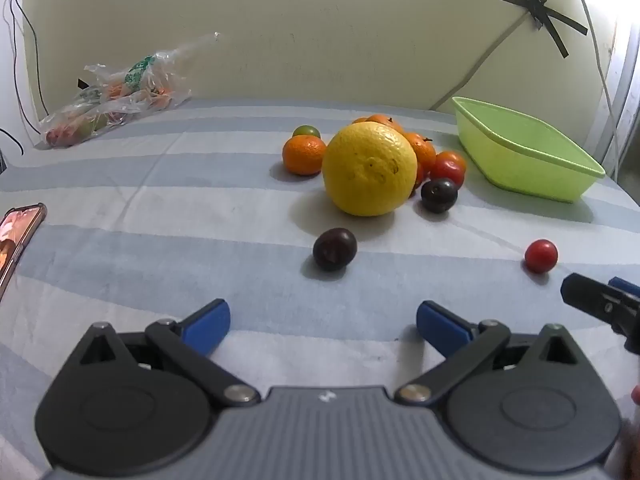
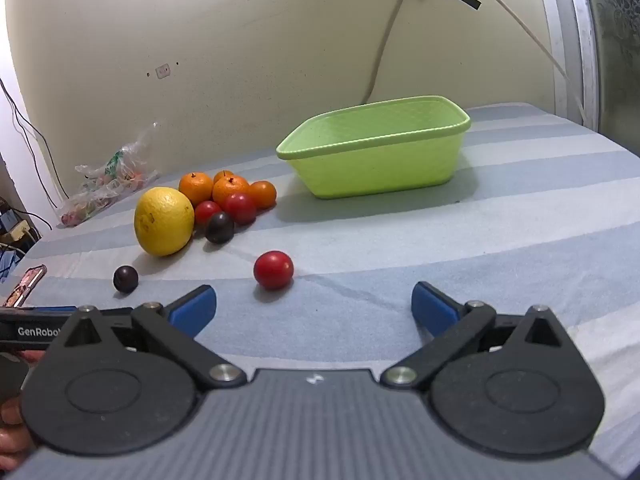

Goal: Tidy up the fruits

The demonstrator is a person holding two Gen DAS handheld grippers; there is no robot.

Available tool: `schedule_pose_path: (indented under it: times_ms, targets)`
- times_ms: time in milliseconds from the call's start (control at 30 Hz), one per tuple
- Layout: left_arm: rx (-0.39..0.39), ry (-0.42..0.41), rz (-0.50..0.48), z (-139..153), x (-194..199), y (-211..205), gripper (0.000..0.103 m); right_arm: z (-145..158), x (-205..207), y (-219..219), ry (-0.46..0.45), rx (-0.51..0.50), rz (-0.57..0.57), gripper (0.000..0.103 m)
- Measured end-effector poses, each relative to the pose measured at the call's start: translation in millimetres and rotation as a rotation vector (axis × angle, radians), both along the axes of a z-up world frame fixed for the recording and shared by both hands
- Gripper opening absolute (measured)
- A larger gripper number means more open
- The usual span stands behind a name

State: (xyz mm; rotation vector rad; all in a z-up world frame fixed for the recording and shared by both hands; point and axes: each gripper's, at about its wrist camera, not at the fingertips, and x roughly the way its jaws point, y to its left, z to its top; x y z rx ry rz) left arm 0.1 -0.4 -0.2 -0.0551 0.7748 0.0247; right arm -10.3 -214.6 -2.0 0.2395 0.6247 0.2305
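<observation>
A big yellow citrus (image 1: 369, 170) (image 2: 164, 221) lies on the striped cloth with several small oranges (image 1: 304, 155) (image 2: 231, 190), red plums (image 1: 448, 168) (image 2: 240, 208) and a dark plum (image 1: 439, 195) (image 2: 219, 227) bunched behind it. One dark plum (image 1: 334, 249) (image 2: 125, 279) lies alone just ahead of my left gripper (image 1: 322, 322), which stands open and holds nothing. A lone red plum (image 1: 541, 256) (image 2: 273, 270) lies slightly left of centre ahead of my right gripper (image 2: 314, 304), also open with nothing between its fingers. The green basket (image 1: 552, 176) (image 2: 400, 184) looks empty.
A clear plastic bag (image 1: 116, 100) (image 2: 108, 184) of produce lies at the back left by the wall. A phone (image 1: 16, 240) (image 2: 24, 286) rests at the left edge of the cloth. Taped cables run down the wall behind the basket.
</observation>
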Motion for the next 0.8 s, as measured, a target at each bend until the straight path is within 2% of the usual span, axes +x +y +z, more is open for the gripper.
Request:
schedule_pose_path:
  times_ms: [400,800]
  targets:
    - [0.033,-0.010,-0.019,-1,-11,-8,0.103,0,-2,-6,-0.001,0.011,-0.001,0.103]
    - [0.050,0.019,-0.009,-2,-7,-7,0.103,4,-2,-5,-0.004,0.025,-0.011,0.103]
